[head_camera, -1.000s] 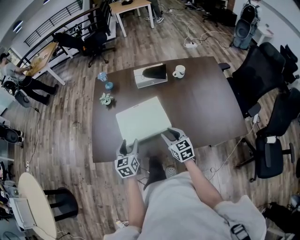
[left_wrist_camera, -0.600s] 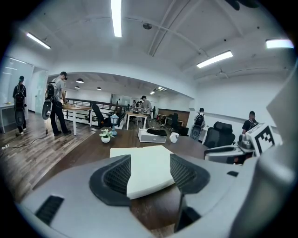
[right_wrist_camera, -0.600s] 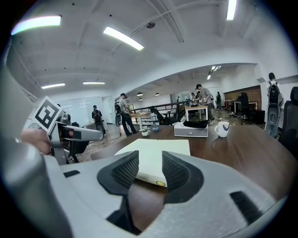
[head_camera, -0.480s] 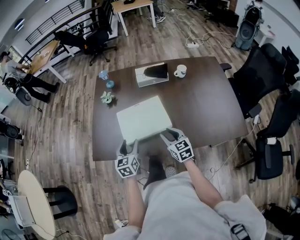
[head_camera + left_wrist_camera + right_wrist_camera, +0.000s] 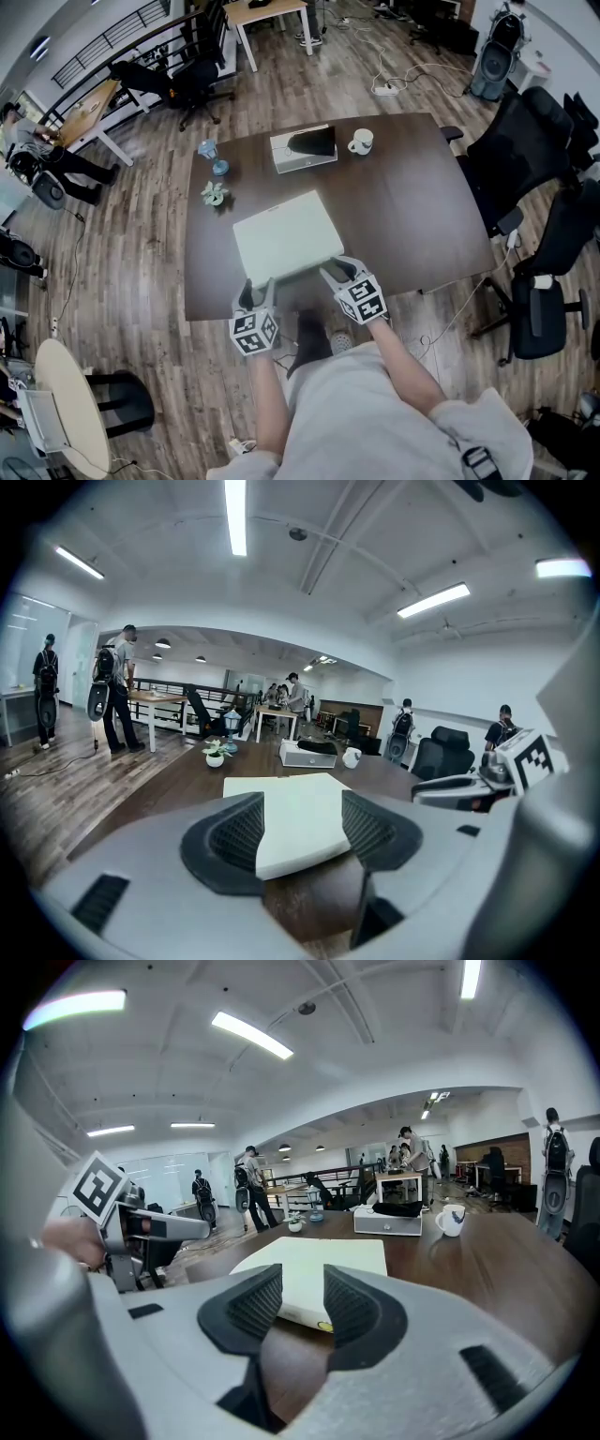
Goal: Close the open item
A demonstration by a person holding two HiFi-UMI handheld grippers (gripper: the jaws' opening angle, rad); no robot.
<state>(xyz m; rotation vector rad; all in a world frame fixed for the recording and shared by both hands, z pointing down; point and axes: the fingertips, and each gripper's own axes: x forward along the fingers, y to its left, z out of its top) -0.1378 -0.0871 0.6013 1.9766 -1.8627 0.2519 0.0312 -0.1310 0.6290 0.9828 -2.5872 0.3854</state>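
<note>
1. Head view: A white flat rectangular laptop-like case (image 5: pixel 286 239) lies with its lid apparently down at the centre of the dark brown wooden bench (image 5: pixel 412 206). Its near edge faces 6 o'clock, where the left hand-held gripper (image 5: pixel 260 291) and the right hand-held gripper (image 5: pixel 339 270) sit just beside its two near corners. A white mug (image 5: pixel 359 142) and a grey box (image 5: pixel 302 155) stand well apart at 12 o'clock, and a small potted plant (image 5: pixel 213 196) stands at 10 o'clock.
2. Left gripper view: The jaws stand wide and clamp nothing, with the case's near corner showing beyond the gap. A shove from here could skid the slim case towards the plant.
3. Right gripper view: The jaws, about half apart, have just been closing with nothing between the pads. The case's edge lies just beyond them. Narrowing pads could snag the lid's lip and prise it up, or drag the case off the bench's near edge.
</note>
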